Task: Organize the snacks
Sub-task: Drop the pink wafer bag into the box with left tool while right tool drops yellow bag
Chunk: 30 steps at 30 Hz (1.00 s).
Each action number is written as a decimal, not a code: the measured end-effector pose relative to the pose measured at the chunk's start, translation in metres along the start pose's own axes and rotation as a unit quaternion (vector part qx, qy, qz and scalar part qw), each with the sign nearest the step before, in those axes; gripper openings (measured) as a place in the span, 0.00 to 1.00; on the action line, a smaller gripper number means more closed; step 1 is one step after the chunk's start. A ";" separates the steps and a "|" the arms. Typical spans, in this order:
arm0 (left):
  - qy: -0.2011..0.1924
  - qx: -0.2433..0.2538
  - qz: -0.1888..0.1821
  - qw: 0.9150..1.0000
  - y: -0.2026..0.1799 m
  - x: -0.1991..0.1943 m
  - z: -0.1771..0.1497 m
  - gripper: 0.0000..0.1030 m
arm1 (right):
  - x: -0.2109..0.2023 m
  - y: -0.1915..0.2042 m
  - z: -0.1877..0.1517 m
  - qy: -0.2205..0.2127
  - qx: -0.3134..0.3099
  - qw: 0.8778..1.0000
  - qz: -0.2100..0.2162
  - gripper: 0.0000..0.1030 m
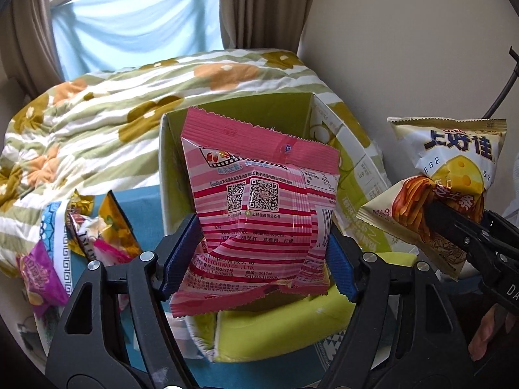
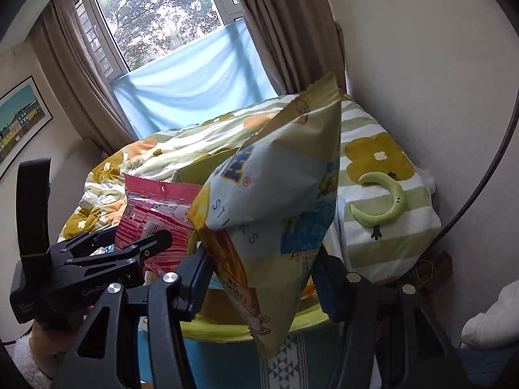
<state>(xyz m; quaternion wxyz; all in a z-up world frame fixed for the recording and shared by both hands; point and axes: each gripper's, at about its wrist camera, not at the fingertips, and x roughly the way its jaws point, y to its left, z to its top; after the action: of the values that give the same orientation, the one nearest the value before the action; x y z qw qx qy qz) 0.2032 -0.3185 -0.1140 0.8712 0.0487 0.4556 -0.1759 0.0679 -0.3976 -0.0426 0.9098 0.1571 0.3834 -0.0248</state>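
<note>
Pink striped snack bag (image 1: 259, 214) sits between the blue pads (image 1: 180, 253) of the left gripper (image 1: 259, 256), above the open green-lined cardboard box (image 1: 233, 110). Bag stands roughly upright, printed back with QR codes facing the left wrist camera, crimped top edge tilted toward the box's far wall. The left pad touches the bag's edge; the right pad is just beside the other edge, and firm contact there cannot be told. Left jaws stand fairly wide apart, bag between them.

Second snack, a cream cheese-sticks bag (image 2: 275, 201), is clamped in the right gripper (image 2: 259, 278); jaws narrow, pinching the bag's lower part so it creases and sticks up at a tilt. In the left wrist view the same bag (image 1: 447, 175) hangs to the right of the box, well apart from the pink bag, with the right gripper (image 1: 454, 223) coming in from the lower right.

In the right wrist view the pink bag (image 2: 152, 217) and left gripper (image 2: 129, 249) show at left, with the box rim behind.

Box sits on a blue cloth (image 1: 142, 204) beside a bed with a floral striped quilt (image 1: 97, 113). Left of the box, a loose pile of other snack packets (image 1: 94, 230), purple, gold and pink, lies on the cloth. A green crescent-shaped plush (image 2: 386, 204) rests on the quilt at right. Behind: window (image 2: 155, 16), brown curtains (image 2: 81, 74), light blue sheet (image 2: 194, 81) over the lower pane.
</note>
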 end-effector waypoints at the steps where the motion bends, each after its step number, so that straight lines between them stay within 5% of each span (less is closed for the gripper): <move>1: 0.005 -0.005 0.005 1.000 0.000 0.004 -0.001 0.84 | 0.003 -0.005 0.001 0.007 -0.003 1.000 0.004 0.50; 2: 0.009 -0.010 0.013 1.000 -0.001 0.007 -0.005 0.99 | 0.006 -0.010 0.002 0.013 -0.005 1.000 0.008 0.50; 15: 0.032 -0.028 0.061 0.997 0.018 -0.008 -0.049 0.99 | 0.029 -0.016 -0.008 0.072 -0.034 0.995 0.061 0.50; 27: 0.010 -0.056 0.080 0.995 0.040 -0.029 -0.045 0.99 | 0.056 -0.001 0.010 0.116 -0.035 0.987 0.105 0.53; 29: 0.011 -0.052 0.084 0.995 0.039 -0.030 -0.045 0.99 | 0.061 -0.002 0.009 0.125 -0.025 0.987 0.101 0.63; 30: 0.012 -0.050 0.087 0.995 0.039 -0.030 -0.047 0.99 | 0.061 -0.004 0.006 0.124 -0.024 0.987 0.095 0.80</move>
<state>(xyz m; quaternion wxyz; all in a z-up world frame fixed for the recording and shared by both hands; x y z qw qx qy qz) 0.1648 -0.2626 -0.1198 0.8790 0.0461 0.4684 -0.0761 0.1149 -0.3986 -0.0825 0.8570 0.1723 0.4773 0.0904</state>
